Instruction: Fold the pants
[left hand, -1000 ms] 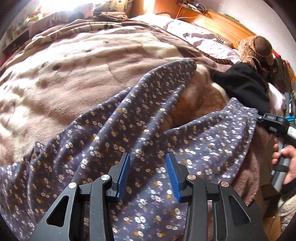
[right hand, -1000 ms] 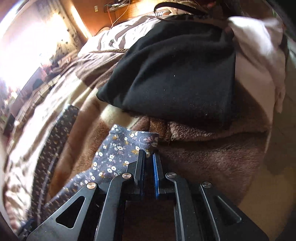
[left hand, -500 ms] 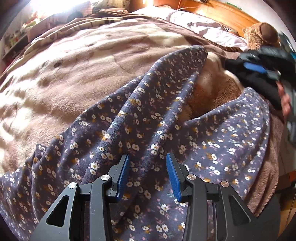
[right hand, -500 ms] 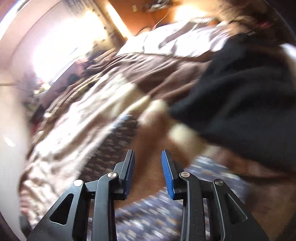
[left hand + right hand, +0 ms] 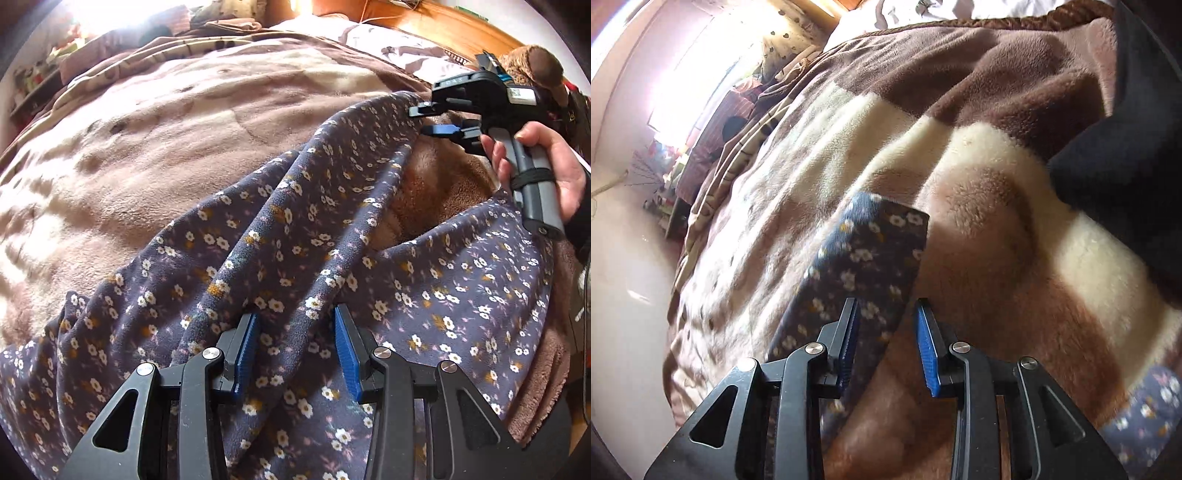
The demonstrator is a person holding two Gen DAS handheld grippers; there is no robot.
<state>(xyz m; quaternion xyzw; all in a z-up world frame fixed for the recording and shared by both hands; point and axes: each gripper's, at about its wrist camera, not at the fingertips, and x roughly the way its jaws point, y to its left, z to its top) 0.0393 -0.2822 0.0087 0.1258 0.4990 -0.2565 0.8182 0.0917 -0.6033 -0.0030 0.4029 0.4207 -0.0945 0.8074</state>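
Dark blue floral pants (image 5: pixel 295 236) lie spread on a brown and cream blanket (image 5: pixel 147 140), the two legs parted in a V. My left gripper (image 5: pixel 295 350) is open, low over the crotch area, with a raised fold of cloth between its pads. My right gripper (image 5: pixel 886 339) is open and empty, just above the far leg's hem (image 5: pixel 871 236), with the leg's edge between its fingers. It also shows in the left wrist view (image 5: pixel 436 120), held by a hand at the hem of that leg.
A black garment (image 5: pixel 1126 147) lies on the blanket right of the far leg. A brown plush toy (image 5: pixel 532 62) sits by the wooden headboard (image 5: pixel 443 29). White bedding (image 5: pixel 388 48) and piled clothes lie at the back. The bed's edge is at the right.
My right gripper let go of the near leg's hem, opened, and swung over to the far leg's hem. My left gripper stayed open and sank a little closer to the cloth.
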